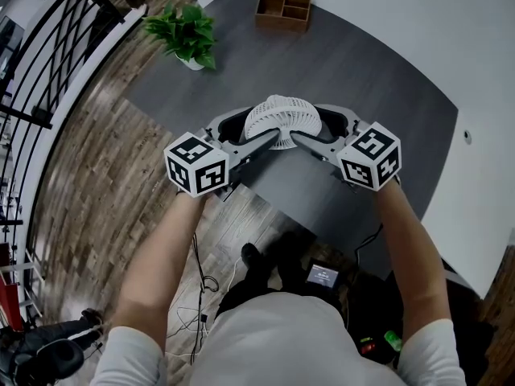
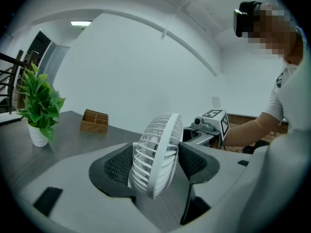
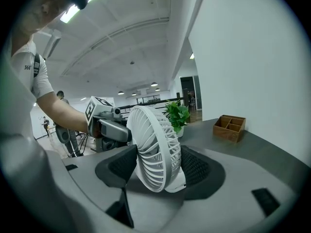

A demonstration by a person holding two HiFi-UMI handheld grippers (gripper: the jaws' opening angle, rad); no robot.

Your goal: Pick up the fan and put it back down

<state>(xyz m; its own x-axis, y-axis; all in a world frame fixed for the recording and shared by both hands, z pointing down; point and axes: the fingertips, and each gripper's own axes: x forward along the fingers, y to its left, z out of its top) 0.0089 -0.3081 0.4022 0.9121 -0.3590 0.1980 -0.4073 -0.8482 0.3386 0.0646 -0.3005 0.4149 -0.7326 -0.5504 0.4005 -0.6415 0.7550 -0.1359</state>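
Gripping the white fan [image 1: 282, 117] from both sides, the left claw [image 1: 248, 132] and the right claw [image 1: 323, 129] each pinch its round grille between their two jaws. The fan is tilted, over the near edge of the dark grey table [image 1: 362, 71]; whether it touches the top is unclear. A potted plant [image 1: 187, 32] stands far left, a wooden box [image 1: 284, 8] at the far edge.

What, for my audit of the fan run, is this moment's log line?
left gripper: shut on fan | right gripper: shut on fan | fan: at table edge | lifted: cannot tell
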